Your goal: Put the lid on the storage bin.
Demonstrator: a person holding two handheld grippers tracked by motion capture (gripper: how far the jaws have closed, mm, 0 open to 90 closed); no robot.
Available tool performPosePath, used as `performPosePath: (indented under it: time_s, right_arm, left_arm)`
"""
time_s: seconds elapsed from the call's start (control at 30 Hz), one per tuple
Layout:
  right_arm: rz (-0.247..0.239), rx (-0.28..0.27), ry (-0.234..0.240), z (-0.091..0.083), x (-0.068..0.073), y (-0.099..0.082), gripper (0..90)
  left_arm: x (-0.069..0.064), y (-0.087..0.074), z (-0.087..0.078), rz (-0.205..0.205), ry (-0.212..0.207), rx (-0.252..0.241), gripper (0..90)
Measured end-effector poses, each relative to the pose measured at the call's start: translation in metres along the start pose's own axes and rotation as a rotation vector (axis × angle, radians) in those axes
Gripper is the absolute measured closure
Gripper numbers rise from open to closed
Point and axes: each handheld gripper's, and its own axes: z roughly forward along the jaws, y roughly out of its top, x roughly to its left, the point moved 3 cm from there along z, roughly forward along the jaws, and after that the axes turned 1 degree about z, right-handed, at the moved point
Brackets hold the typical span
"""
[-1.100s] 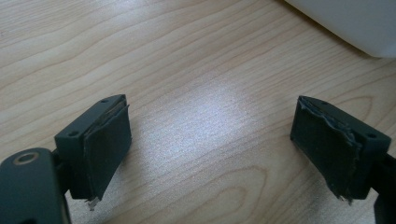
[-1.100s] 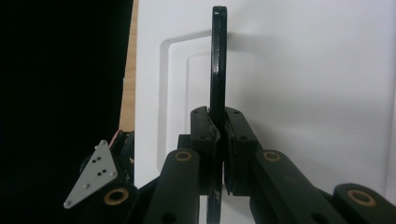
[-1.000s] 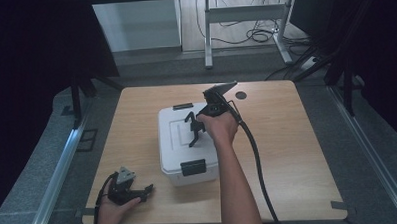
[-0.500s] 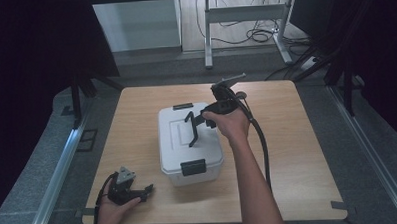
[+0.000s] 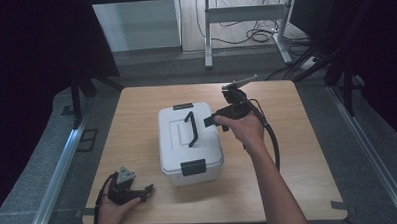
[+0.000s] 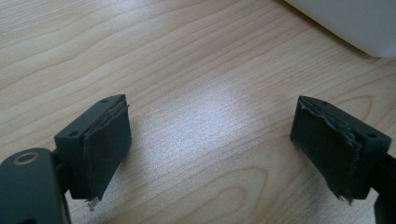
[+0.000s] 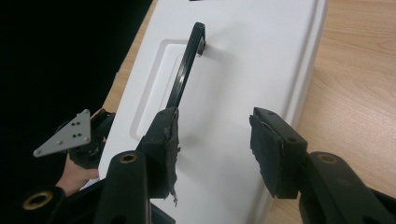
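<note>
A white lidded box (image 5: 175, 143) sits mid-table with its black handle (image 5: 191, 129) standing up and a black latch (image 5: 193, 167) on the near end. My right gripper (image 5: 211, 122) hovers open over the lid's right side, just right of the handle. In the right gripper view the handle (image 7: 187, 70) rises ahead of the left jaw, and the right gripper (image 7: 215, 126) has only white lid (image 7: 243, 56) between its pads. My left gripper (image 5: 145, 190) rests open near the table's front left corner. The left gripper (image 6: 210, 116) is empty over bare wood, the box corner (image 6: 355, 23) at upper right.
The wooden table (image 5: 298, 153) has bare room right of the box and along the front. A second latch (image 5: 182, 106) is on the box's far end. The right gripper's cable (image 5: 272, 139) trails beside the forearm. Dark drapes stand at both sides.
My right gripper has pulled back to the right, from over the handle to the lid's right side. The left gripper has stayed put.
</note>
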Motion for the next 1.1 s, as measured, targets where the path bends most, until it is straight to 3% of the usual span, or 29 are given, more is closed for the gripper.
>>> performPosePath:
  time_s: [0.1, 0.3, 0.53, 0.57, 0.63, 0.67, 0.9, 1.03, 1.1]
  right_arm:
    - [-0.013, -0.008, 0.019, -0.005, -0.011, -0.009, 52.4]
    - [0.004, -0.012, 0.008, -0.01, -0.031, -0.018, 52.4]
    - [0.061, -0.034, 0.034, -0.016, -0.065, -0.034, 52.3]
    - [0.078, -0.041, 0.043, -0.016, -0.076, -0.04, 52.3]
    - [0.086, -0.042, 0.044, -0.016, -0.08, -0.043, 52.3]
    - [0.109, -0.042, 0.049, -0.015, -0.09, -0.05, 52.3]
    - [0.126, -0.056, 0.047, -0.014, -0.111, -0.069, 52.1]
    - [0.114, -0.043, 0.016, -0.01, -0.122, -0.085, 51.9]
    - [0.122, -0.045, 0.03, -0.006, -0.128, -0.094, 51.7]
  left_arm:
    - [0.0, 0.0, 0.0, 0.0, 0.0, 0.0, 12.2]
    - [0.0, 0.0, 0.0, -0.002, 0.003, 0.0, 12.2]
    - [0.0, 0.0, 0.0, -0.003, 0.004, -0.004, 12.2]
    - [0.0, 0.0, 0.0, -0.003, 0.004, -0.004, 12.2]
    - [-0.001, 0.0, 0.0, -0.006, 0.004, -0.004, 12.2]
    - [0.0, 0.0, 0.0, -0.003, 0.003, -0.001, 12.2]
    - [-0.001, 0.0, 0.0, -0.004, 0.003, -0.002, 12.3]
    - [-0.001, 0.0, 0.0, -0.004, 0.003, -0.001, 12.2]
    - [0.0, 0.0, 0.0, -0.003, 0.004, 0.0, 12.2]
